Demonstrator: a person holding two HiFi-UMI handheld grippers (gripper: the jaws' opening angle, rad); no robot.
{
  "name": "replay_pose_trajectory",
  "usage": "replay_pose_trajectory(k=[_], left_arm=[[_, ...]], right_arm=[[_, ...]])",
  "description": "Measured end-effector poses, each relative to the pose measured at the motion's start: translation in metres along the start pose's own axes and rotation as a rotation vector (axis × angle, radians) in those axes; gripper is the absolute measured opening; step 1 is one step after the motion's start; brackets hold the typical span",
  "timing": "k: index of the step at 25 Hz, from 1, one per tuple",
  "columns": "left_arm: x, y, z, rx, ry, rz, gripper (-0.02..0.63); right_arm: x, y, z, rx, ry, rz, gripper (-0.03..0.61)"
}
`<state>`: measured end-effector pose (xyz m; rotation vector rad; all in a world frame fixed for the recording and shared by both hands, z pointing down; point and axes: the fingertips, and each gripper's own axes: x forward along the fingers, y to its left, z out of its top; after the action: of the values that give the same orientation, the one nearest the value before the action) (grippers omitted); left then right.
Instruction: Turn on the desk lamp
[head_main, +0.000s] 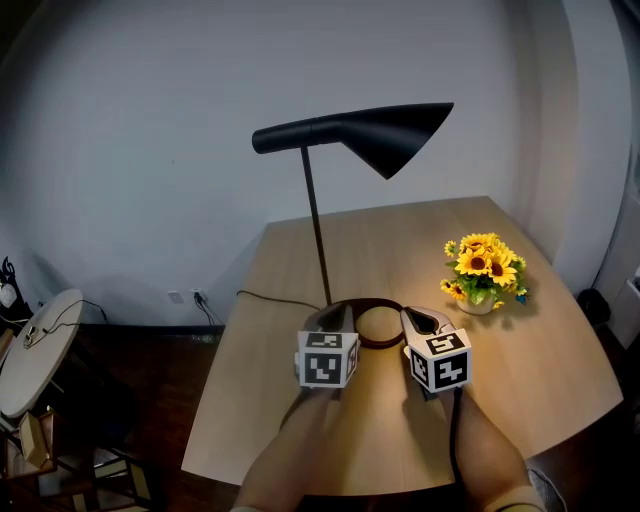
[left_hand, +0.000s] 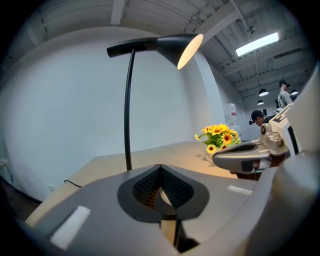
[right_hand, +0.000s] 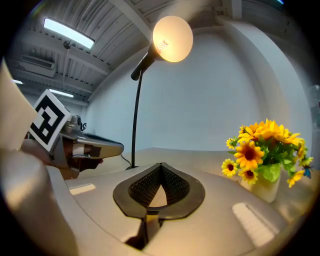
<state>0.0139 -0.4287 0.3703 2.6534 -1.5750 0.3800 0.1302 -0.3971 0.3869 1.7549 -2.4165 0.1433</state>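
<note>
The black desk lamp (head_main: 390, 135) stands on the wooden table (head_main: 540, 370), its thin pole (head_main: 317, 230) rising from a ring base (head_main: 375, 325). It is lit: the bulb (right_hand: 172, 38) glows and warm light falls on the table. My left gripper (head_main: 333, 314) rests at the left of the ring base, shut with nothing held, its jaw tips meeting (left_hand: 160, 167). At the ring's right side, my right gripper (head_main: 413, 320) is also shut and empty (right_hand: 161, 165). Each gripper shows in the other's view.
A small vase of sunflowers (head_main: 483, 268) stands on the table to the right of the lamp base. The lamp's cable (head_main: 265, 297) runs off the table's left edge. A round side table (head_main: 35, 350) stands lower left. People (left_hand: 282, 95) are far behind.
</note>
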Motion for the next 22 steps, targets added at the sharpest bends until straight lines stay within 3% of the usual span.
replay_pose_trajectory(k=[8,22], left_arm=[[-0.059,-0.027,0.021,-0.012,-0.086,-0.041,0.000],[-0.185,-0.074,0.042,-0.020,-0.208,-0.053,0.000]], right_arm=[[-0.038,0.013,0.031,-0.047,-0.029,-0.029,0.000],[-0.162,0.063,0.073,-0.085,-0.120,-0.016,0.000]])
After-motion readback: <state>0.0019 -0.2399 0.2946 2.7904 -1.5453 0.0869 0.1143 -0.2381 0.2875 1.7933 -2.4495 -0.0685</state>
